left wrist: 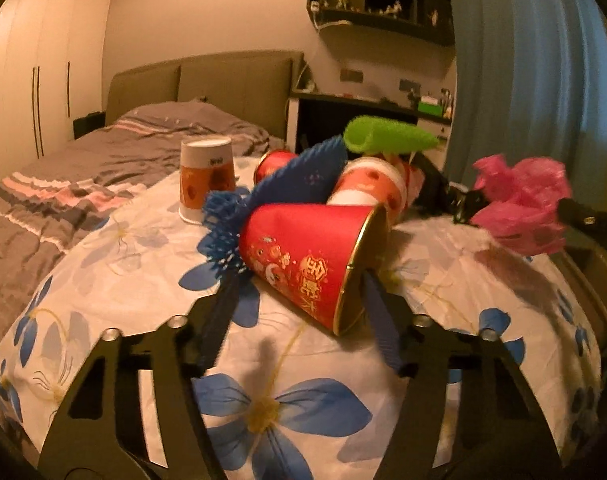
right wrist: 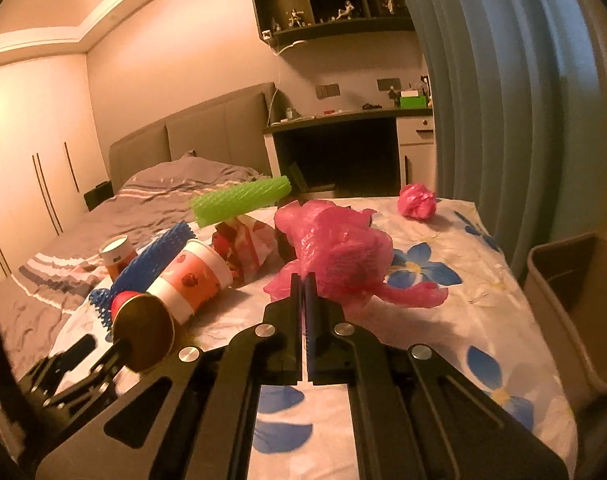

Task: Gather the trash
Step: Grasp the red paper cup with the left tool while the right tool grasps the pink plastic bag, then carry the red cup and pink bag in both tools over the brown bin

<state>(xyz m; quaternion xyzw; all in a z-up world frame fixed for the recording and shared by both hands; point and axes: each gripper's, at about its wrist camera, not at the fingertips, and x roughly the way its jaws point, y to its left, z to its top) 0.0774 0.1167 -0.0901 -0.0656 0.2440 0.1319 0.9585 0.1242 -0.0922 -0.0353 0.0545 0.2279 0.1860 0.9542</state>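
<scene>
The right hand-held gripper (right wrist: 303, 280) is clamped shut on a crumpled pink plastic bag (right wrist: 343, 248), thin and glossy, just above the flowered cloth (right wrist: 443, 320) on the table. The left hand-held gripper (left wrist: 299, 280) straddles a red paper cup (left wrist: 303, 256) lying on its side, gold-rimmed; whether its ribbed pads press it I cannot tell. Beyond lie blue foam netting (left wrist: 299, 176), a green foam-net tube (left wrist: 387, 136), more cups and a beige bin (right wrist: 571, 300).

Bed (right wrist: 443, 320): tipped cup (left wrist: 303, 264) lies on its side near the front edge, foam net (left wrist: 295, 184) and second tipped cup (left wrist: 367, 188) behind it. Upright inverted cup (left wrist: 205, 178) sits further left. Crumpled bag (right wrist: 417, 202) lies near the far right corner; bin (right wrist: 571, 304) stands beside the right edge.
</scene>
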